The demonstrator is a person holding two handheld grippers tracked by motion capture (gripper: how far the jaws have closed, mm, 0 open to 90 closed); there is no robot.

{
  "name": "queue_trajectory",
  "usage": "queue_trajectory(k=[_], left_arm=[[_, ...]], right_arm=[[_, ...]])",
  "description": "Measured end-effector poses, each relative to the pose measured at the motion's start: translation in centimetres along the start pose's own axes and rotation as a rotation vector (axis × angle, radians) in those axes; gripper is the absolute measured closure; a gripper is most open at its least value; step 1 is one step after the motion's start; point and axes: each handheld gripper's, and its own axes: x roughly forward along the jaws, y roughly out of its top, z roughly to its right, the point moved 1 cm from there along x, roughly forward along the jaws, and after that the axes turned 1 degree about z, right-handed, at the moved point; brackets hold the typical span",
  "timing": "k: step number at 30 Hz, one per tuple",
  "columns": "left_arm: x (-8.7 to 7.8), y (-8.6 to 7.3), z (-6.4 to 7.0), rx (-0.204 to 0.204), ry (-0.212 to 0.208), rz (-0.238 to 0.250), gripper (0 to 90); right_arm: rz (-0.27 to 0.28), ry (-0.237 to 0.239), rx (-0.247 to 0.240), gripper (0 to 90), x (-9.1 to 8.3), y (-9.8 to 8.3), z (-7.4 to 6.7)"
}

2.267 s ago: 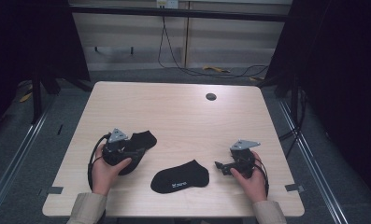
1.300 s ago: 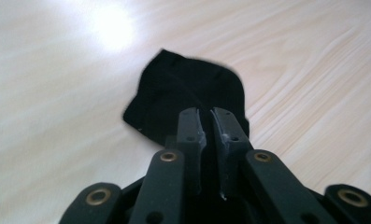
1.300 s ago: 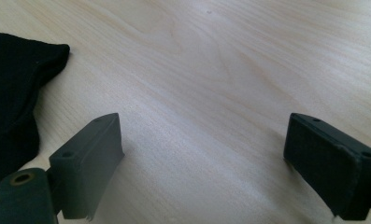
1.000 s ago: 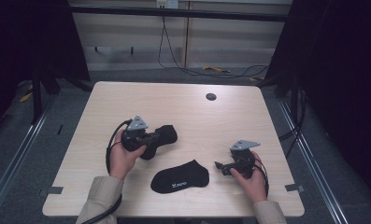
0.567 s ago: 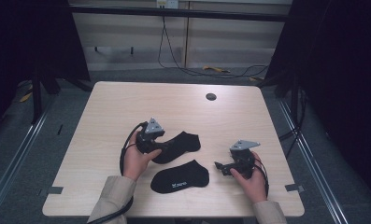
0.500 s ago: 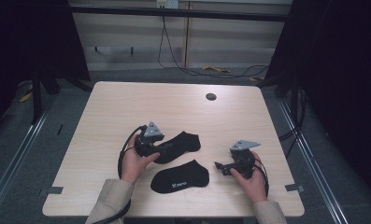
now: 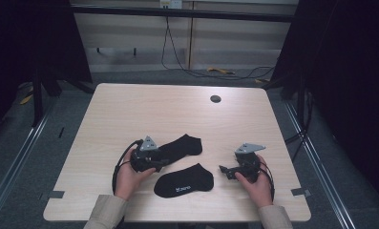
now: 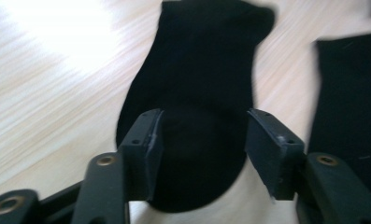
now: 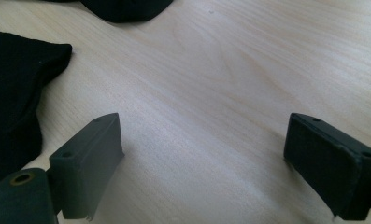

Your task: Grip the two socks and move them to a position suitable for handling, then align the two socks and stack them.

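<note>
Pale wooden table (image 7: 130, 114): left gripper (image 8: 199, 140) jaws just opened, pads clear of the flat black ankle sock (image 8: 197, 84) lying between them; second black sock (image 7: 184, 180) just beside. Right gripper (image 9: 202, 158) wide, over bare wood.

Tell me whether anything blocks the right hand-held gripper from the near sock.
Nothing visible does. The right hand-held gripper stands open beside the near sock, with bare table between them. The far sock lies beyond, under the left hand-held gripper, whose jaws have just been opening.
</note>
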Motion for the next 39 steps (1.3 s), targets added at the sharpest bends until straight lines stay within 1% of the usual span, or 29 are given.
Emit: queue_trajectory(k=[3,4,7,9,10,15,16,18,23,26,29,30,33,34,35,36,39], left_arm=[[-0.3,-0.3,0.3,0.002,-0.002,-0.011,37.9],[-0.6,-0.8,0.7,-0.005,-0.024,-0.024,35.5],[-1.3,-1.5,0.9,-0.010,-0.029,-0.030,31.2],[-1.8,-1.8,1.0,-0.027,-0.021,-0.028,29.9],[-2.0,-2.0,1.0,-0.022,-0.020,-0.027,29.0],[-2.8,-2.5,1.0,-0.009,-0.007,-0.023,27.5],[-2.9,-2.7,1.2,-0.014,-0.015,-0.026,27.4],[-3.0,-2.8,1.3,-0.012,-0.014,-0.023,27.4],[-2.9,-2.8,1.2,-0.012,-0.027,-0.017,27.2],[-3.0,-2.7,1.5,-0.007,-0.025,-0.013,26.9],[-3.3,-2.7,1.9,0.007,-0.038,-0.006,26.8],[-3.3,-2.7,2.1,0.004,-0.041,-0.003,26.8],[-3.5,-2.8,2.1,0.015,-0.039,-0.015,26.8],[-3.5,-2.9,2.2,0.001,-0.042,-0.007,26.8],[-3.5,-3.0,2.2,-0.001,-0.043,-0.005,26.8],[-3.6,-3.0,2.3,0.001,-0.045,-0.013,26.8],[-3.7,-3.2,2.6,0.004,-0.051,-0.012,26.9]], right_arm=[[0.001,0.000,-0.002,10.8,0.0,0.0,0.0],[0.000,0.000,0.000,10.8,0.0,0.0,0.0],[0.001,0.000,-0.002,10.8,0.0,0.0,0.0],[0.000,0.000,0.000,10.8,0.0,0.0,0.0],[0.001,0.000,-0.002,10.8,0.0,0.0,0.0],[0.001,0.001,0.000,10.7,0.0,0.0,0.0],[0.001,-0.001,-0.002,10.8,0.0,0.0,0.0],[0.000,-0.002,0.001,10.8,0.0,0.0,0.0],[0.000,-0.004,0.008,10.9,0.0,0.0,-0.1],[0.001,-0.010,0.007,10.9,-0.1,-0.1,-0.1],[0.001,-0.010,0.009,10.9,-0.1,-0.1,-0.1],[0.001,-0.010,0.010,10.9,-0.1,-0.1,-0.1],[0.001,-0.010,0.010,10.9,-0.1,-0.1,-0.1],[0.001,-0.010,0.010,10.9,-0.1,-0.1,-0.1],[0.001,-0.010,0.010,10.9,-0.1,-0.1,-0.1],[0.001,-0.010,0.010,11.0,-0.1,-0.1,-0.1],[0.001,-0.010,0.010,11.2,-0.1,-0.1,-0.1]])
